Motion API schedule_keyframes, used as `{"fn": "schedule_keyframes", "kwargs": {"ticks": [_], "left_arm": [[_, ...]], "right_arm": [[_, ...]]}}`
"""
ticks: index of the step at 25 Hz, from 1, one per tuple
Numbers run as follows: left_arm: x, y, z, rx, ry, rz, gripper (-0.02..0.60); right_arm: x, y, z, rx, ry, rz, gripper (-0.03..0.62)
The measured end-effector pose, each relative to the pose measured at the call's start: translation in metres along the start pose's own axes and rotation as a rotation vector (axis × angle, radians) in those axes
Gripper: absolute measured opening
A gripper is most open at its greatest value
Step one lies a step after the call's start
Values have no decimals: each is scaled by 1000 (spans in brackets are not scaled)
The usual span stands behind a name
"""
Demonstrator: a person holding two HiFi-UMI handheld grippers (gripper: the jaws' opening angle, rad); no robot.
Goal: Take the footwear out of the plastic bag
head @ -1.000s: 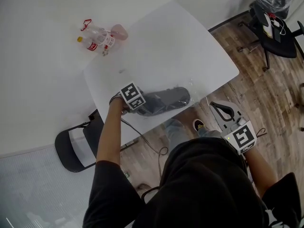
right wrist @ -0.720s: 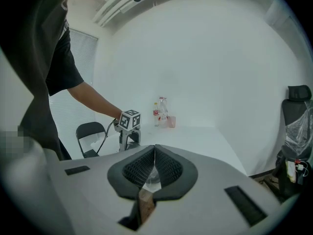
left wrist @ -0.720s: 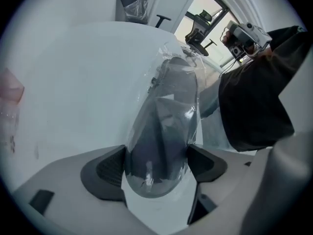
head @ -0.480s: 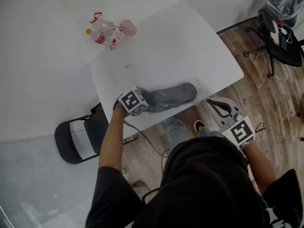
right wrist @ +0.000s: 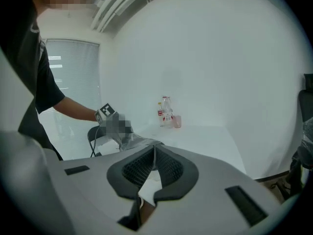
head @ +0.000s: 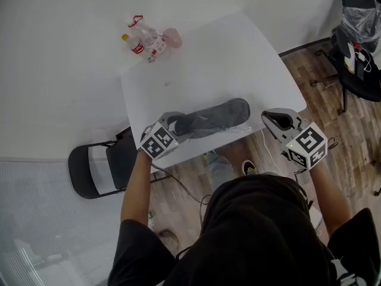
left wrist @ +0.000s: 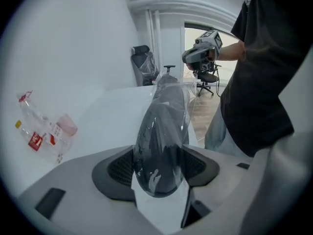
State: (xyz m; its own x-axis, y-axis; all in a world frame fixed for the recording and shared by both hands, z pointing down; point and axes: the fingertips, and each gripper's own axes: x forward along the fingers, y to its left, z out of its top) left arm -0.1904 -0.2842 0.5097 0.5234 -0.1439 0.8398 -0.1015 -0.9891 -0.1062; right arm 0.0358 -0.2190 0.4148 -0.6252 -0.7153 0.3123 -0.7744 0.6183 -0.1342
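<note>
Left gripper view: left gripper [left wrist: 160,166] jaws, just closing, clamp plastic bag [left wrist: 188,93] containing shoe [left wrist: 164,131]; right gripper [right wrist: 154,164] pinched together.

White table [head: 208,70], centre to upper frame: clear bottles [head: 143,40] with red labels and a pink cup [head: 172,37] stand close together at its upper-left corner, and dark footwear [head: 214,117] wrapped in a clear plastic bag [left wrist: 168,82] stretches along its lower edge.
</note>
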Motion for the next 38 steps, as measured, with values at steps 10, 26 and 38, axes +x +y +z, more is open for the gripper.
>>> {"fn": "schedule_keyframes", "kwargs": {"ticks": [10,26,38], "left_arm": [[-44,14,54,73,-150,134,276],[-58,15,124,164,-313,189,275],[-68,11,141,232,-359,204,272]], "right_arm": [[-2,-16,50,-1,-4,125,21],[-22,-35,92,-28,18,187,230],[-20,-25,90,-100,77,271,229]]}}
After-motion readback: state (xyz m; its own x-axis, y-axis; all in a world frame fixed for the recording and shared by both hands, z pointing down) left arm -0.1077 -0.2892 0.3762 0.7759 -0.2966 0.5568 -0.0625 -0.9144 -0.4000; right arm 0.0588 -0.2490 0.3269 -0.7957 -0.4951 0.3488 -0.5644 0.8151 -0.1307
